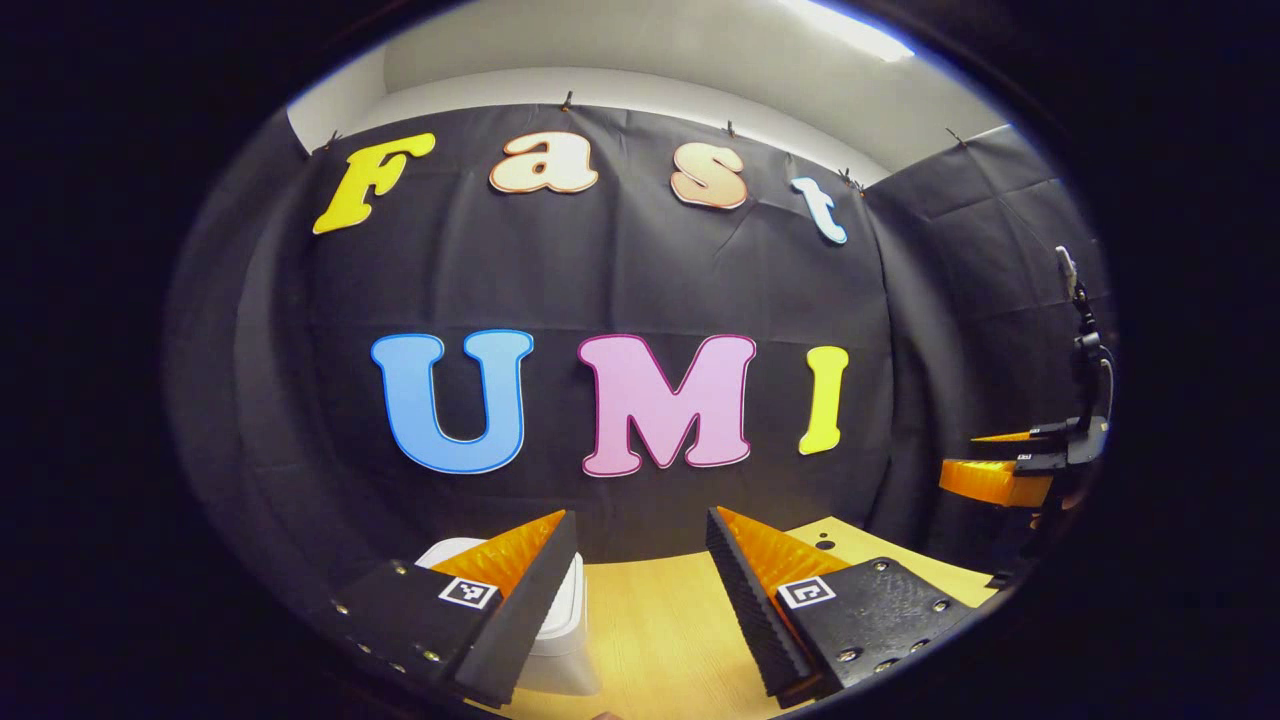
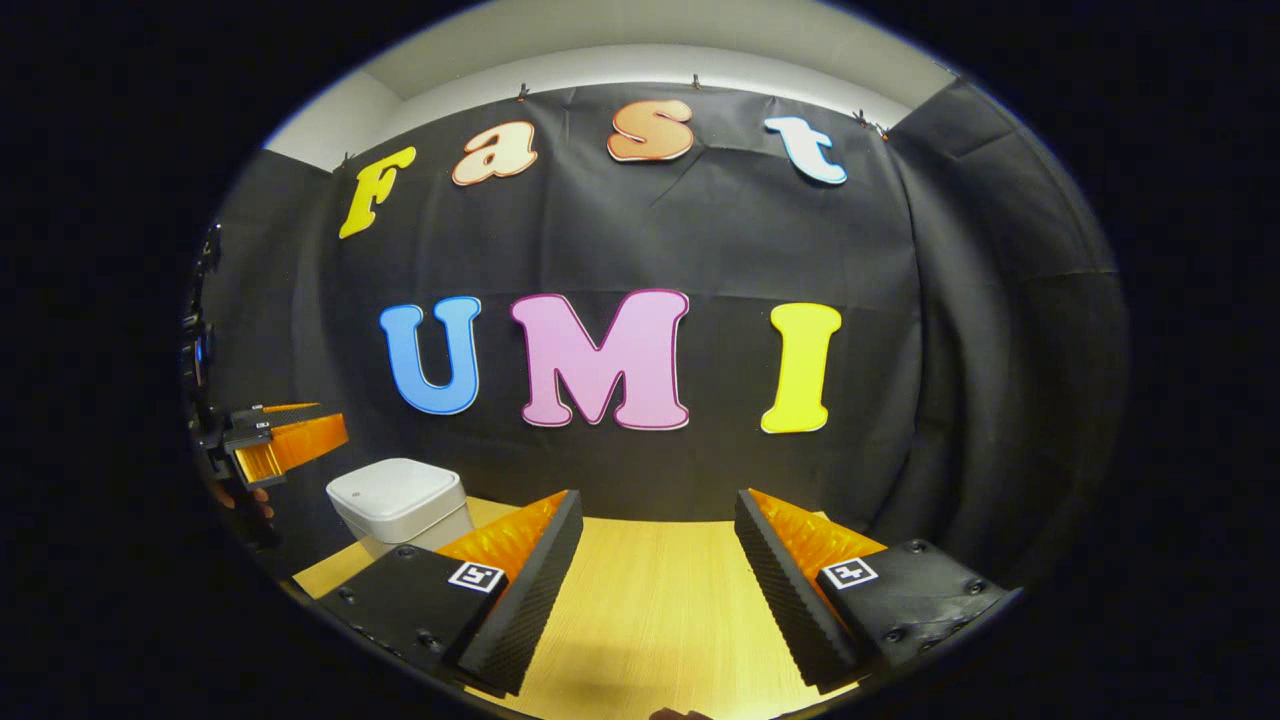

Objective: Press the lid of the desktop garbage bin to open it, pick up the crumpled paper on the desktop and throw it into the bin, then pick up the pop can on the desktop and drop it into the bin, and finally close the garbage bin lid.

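Left gripper (image 1: 640, 530): we see its fingers spread wide with nothing between them, raised above the worktop (image 1: 660, 620).
Right gripper (image 2: 655, 510): likewise wide and empty, over bare wood; we also see it at the far right of the left gripper view.
Garbage bin (image 2: 400, 500): white, lid down, on the worktop's left part near the wall; in the left gripper view we find it partly behind the left finger.
Paper, can: we cannot tell where they lie.
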Motion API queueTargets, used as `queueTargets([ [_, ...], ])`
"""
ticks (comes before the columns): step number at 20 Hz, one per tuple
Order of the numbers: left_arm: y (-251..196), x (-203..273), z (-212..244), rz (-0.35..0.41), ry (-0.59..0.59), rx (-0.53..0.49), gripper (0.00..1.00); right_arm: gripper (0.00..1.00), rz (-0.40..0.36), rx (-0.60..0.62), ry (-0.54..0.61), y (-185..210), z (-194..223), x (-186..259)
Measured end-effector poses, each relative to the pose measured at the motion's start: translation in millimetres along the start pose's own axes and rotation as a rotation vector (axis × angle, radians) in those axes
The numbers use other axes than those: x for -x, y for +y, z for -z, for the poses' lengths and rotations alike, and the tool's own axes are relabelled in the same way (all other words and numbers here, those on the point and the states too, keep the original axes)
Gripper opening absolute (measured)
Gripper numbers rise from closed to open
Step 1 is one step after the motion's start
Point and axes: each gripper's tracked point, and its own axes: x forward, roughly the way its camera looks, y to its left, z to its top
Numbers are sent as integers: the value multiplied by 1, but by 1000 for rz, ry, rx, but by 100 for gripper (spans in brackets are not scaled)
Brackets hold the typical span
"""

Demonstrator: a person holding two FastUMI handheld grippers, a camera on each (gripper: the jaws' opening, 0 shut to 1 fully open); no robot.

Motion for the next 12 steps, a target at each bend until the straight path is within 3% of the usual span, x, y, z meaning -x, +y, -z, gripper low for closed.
queueTargets([
  [6, -1, 0, -3, -24, 8, 11, 87, 99, 42, 23, -95, -1, -22, 10],
  [12, -4, 1, -4, -51, -4, 37, 87, 98, 63, 17, -77, -7, -12, 11],
])
